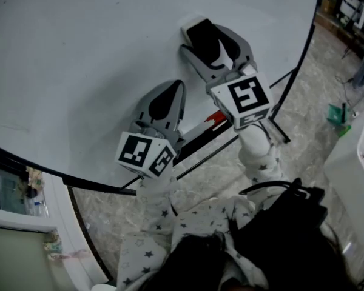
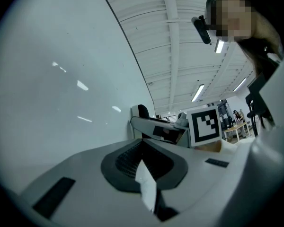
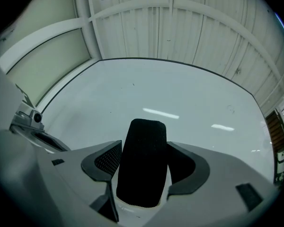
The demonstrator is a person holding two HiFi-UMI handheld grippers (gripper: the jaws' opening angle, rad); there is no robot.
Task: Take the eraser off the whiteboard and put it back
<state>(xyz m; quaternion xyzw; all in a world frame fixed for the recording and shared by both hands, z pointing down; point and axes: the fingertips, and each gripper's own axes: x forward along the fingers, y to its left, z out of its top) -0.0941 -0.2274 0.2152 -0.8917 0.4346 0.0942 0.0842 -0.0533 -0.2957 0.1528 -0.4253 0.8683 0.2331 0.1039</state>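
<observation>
Nearest, mid-frame in the head view, the left gripper point(image 1: 173, 90), smooth grey plastic, has its jaws drawn together on nothing. At 1 o'clock from it the right gripper point(image 1: 213, 46) stands wide, its ribbed pads clear of the eraser point(image 3: 142, 162) between them. The eraser is a rounded oblong with a finely ribbed black face and a white base. It lies against the glossy whiteboard point(image 1: 79, 59), long axis running 5 to 11 o'clock.

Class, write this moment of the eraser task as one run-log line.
right gripper: open, jaws either side of eraser | eraser: against whiteboard | left gripper: shut, empty | stage: eraser on board, not gripped
</observation>
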